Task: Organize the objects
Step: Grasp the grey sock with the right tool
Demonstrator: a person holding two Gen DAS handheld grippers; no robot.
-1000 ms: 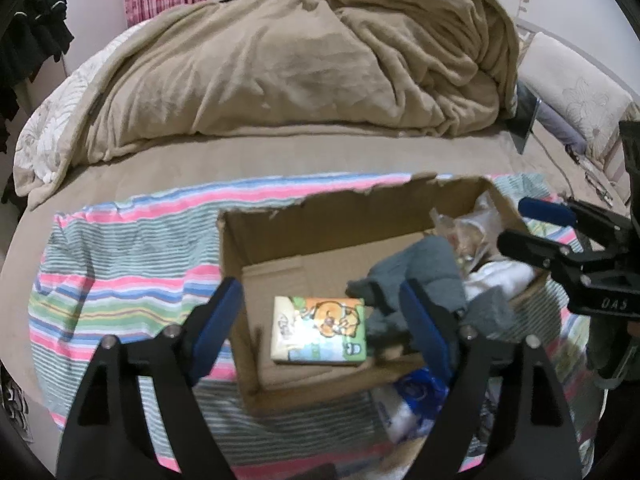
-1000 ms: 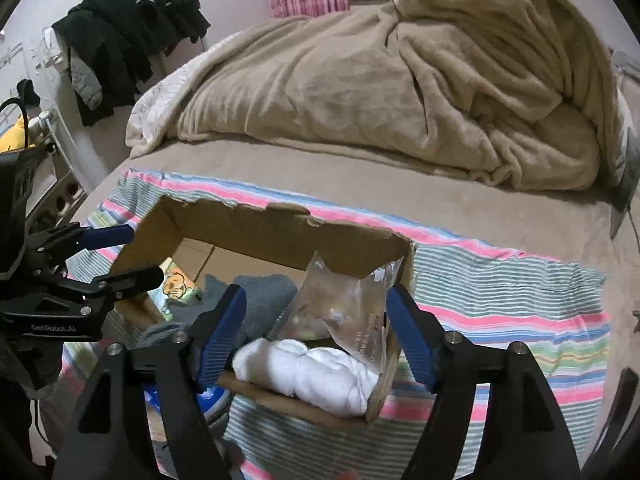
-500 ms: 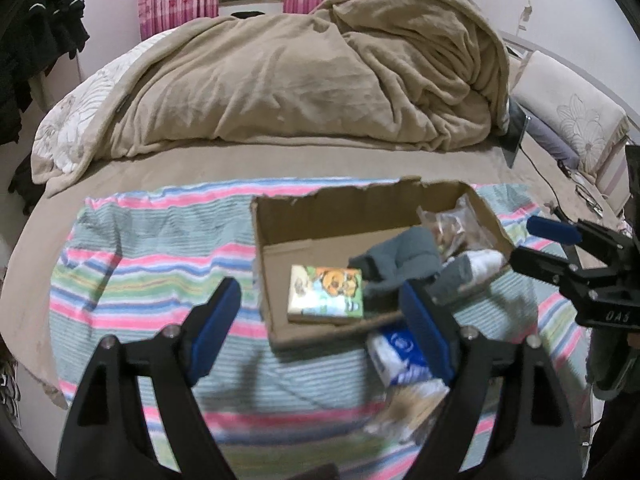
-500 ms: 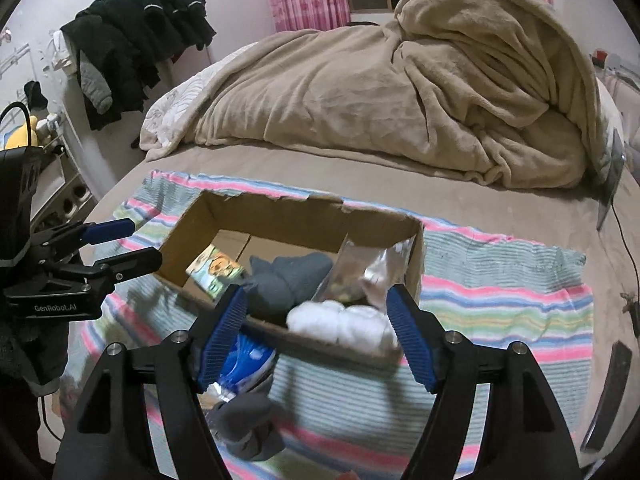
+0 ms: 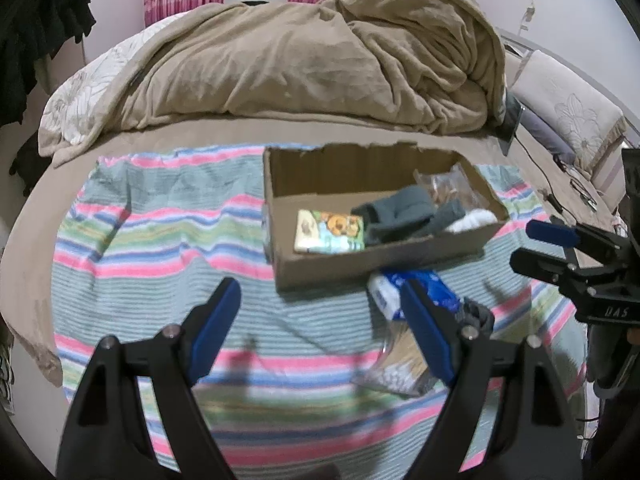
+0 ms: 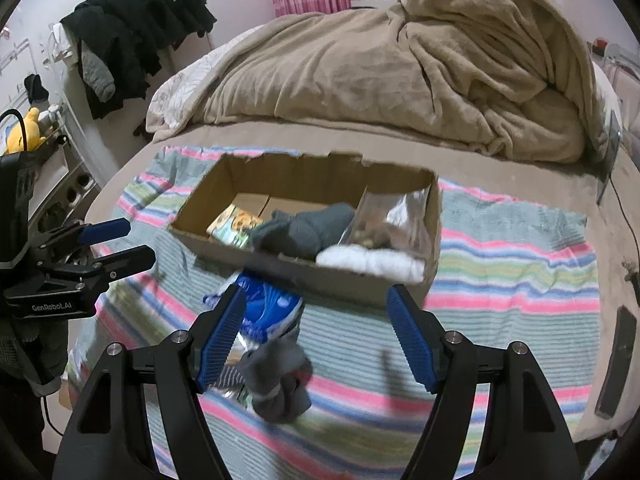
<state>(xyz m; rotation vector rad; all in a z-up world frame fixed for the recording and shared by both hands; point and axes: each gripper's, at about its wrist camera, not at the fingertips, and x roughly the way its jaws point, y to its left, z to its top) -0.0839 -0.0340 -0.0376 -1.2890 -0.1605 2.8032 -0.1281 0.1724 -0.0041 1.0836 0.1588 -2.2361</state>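
Cardboard box is sitting mid-towel, and everything else I'm calling off it. Inside it you're already showing the cartoon-printed pack, a dark grey sock bundle, a white roll and a clear snack bag.

Just outside the box's near wall, three things are waiting on the striped towel: a blue-and-white pack touching that wall, a grey sock ball nearer to you, and a clear packet beside them.

Both tools are hanging empty with jaws spread wide: your right gripper and your left gripper are holding nothing.

Here's the relation that counts: the sock ball is lying right between the right tool's fingers, slightly toward its left pad, so your right hand looks the nearer one. The ball is lumpy, its longer side running toward the box, I'd judge. Dropping straight down on it looks like your cleanest next move.
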